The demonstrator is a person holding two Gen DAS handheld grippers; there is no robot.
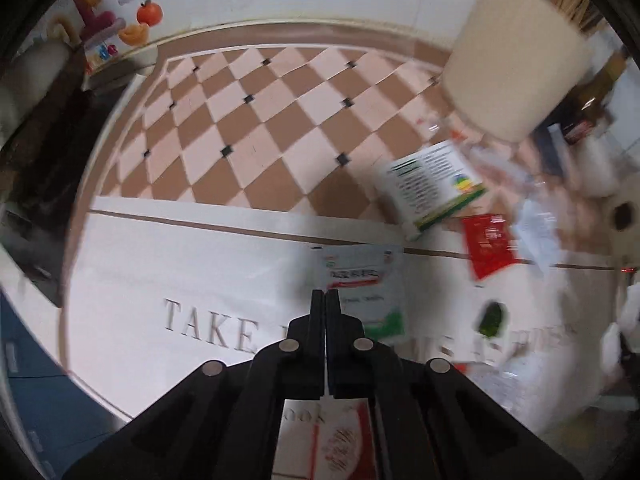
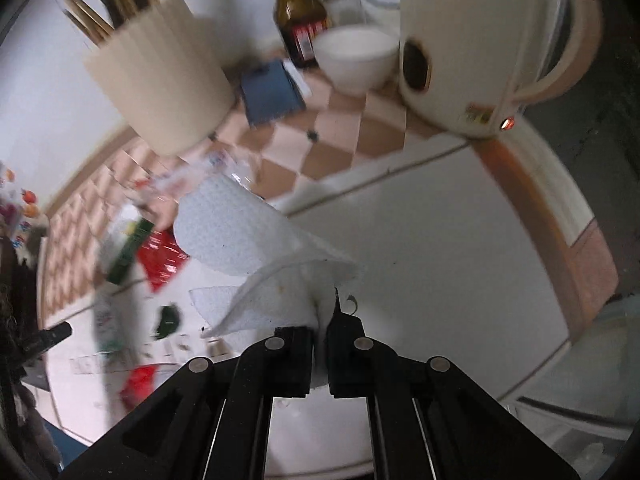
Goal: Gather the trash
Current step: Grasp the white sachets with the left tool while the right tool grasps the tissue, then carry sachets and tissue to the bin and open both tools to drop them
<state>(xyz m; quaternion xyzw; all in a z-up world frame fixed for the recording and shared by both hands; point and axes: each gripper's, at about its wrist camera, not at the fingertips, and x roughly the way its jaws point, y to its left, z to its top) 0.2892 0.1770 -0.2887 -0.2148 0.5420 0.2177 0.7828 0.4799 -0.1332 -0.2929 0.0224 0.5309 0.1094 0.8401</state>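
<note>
On the tabletop [image 1: 140, 264], which carries a checked panel and white lettered margins, trash is scattered toward the right side. Handling is judged from looks alone.

The paper towel [image 2: 256, 248], the largest piece, is held up off the surface, pinched by 1 corner between the closed fingers of the right gripper [image 2: 320, 332]. It is white, embossed and creased, with small brown stains near the pinch. It is judged very light, limp and easily torn; a grip on a bunched fold would likely be safer than on a thin edge.

The carton [image 1: 434, 188] lies flat on the checked panel, white with green trim and black print. It is judged light and fairly stiff, best taken by an edge.

The white sachet [image 1: 366, 292] lies just ahead of the left gripper [image 1: 325, 294], whose fingers are pressed together with nothing seen between them. Green and red print is visible on it. It is judged thin, slick and floppy, hard to lift unless 1 edge is raised.

The red sachet [image 1: 490, 244] lies between the carton and the lettered margin, glossy and probably slippery.

The green scrap [image 1: 492, 318], the smallest and blurred, lies on the lettering; what it is made of cannot be told.
</note>
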